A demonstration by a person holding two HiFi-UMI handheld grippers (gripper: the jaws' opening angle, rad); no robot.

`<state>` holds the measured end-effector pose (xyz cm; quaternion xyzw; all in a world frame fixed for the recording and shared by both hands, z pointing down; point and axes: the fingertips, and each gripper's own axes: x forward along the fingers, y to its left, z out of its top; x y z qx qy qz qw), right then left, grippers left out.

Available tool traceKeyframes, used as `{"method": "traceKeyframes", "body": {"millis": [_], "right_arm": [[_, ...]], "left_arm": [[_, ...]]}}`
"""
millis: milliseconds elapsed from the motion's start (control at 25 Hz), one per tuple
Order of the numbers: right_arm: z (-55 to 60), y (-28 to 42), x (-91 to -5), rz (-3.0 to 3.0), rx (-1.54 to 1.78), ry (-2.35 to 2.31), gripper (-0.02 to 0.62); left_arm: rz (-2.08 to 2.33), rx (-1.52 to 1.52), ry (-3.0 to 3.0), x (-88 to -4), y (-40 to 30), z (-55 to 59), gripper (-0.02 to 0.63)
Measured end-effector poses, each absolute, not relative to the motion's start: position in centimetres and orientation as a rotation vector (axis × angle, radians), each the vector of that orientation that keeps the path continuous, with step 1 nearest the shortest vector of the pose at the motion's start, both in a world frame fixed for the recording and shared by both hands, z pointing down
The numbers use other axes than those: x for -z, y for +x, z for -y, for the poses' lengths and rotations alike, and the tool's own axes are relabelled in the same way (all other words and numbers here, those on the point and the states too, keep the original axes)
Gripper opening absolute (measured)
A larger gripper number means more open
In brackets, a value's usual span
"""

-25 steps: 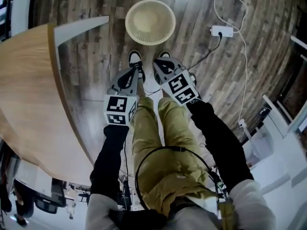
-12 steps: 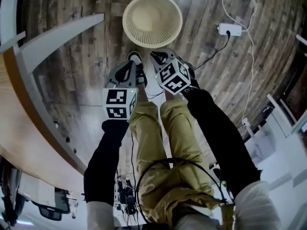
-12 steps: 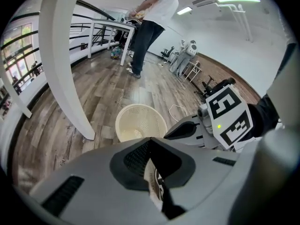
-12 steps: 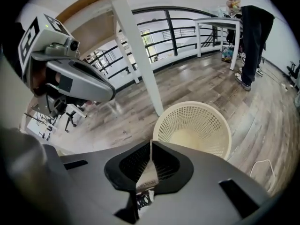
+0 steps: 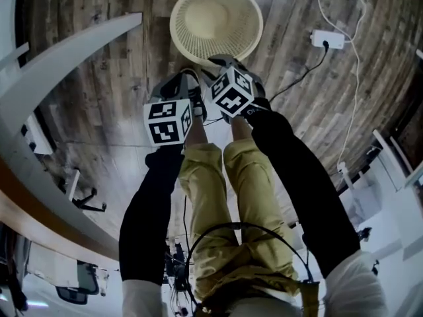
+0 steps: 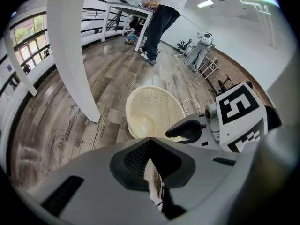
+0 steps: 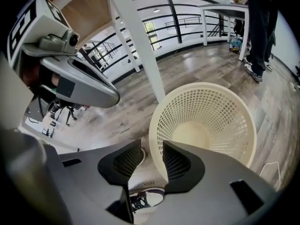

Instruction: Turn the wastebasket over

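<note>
The basket (image 5: 216,22) is standing upright, mouth up, on the floor just beyond the person's shoes (image 5: 188,84). The right gripper (image 7: 152,146) is pointing down at its near rim (image 7: 153,125). Its jaws have just been opening and are standing partly apart, with the rim showing in the gap but not pinched. The left gripper (image 6: 148,142) is sitting closed and empty to its left. To do this well, I judge, the open jaws should be straddling the rim wall squarely, one inside and one outside, before closing and tipping.

Left gripper (image 6: 150,138) fingers (image 6: 133,158) together; right gripper (image 7: 152,142) fingers (image 7: 176,165) just opened, gripping nothing.
</note>
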<state>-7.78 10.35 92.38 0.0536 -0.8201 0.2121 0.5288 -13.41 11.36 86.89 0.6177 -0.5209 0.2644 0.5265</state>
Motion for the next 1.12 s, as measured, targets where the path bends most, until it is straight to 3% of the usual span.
{"method": "traceKeyframes", "body": {"millis": [560,600,640,760,1120], "right_arm": [[-12.4,-7.0,-98.7,1.821,-0.216,-0.022,0.163],[-12.2,-6.9,-98.9,1.816,-0.197,-0.019,0.157],[-12.0,-6.9,-99.0,1.815,-0.177,-0.018,0.111],[-10.8,-7.1,-98.4,1.839,-0.125,-0.012,0.091],[-4.8,-9.1,-92.0,2.107,-0.421,0.189,0.069]], "left_arm": [[1.212,-0.677,1.425,-89.4,-13.7,-12.8,0.002],[1.211,-0.681,1.424,-89.5,-13.7,-12.9,0.002],[1.211,-0.683,1.423,-89.6,-13.7,-13.0,0.002],[1.216,-0.687,1.419,-89.6,-13.9,-13.1,0.002],[1.199,-0.693,1.464,-87.6,-12.3,-11.6,0.002]]}}
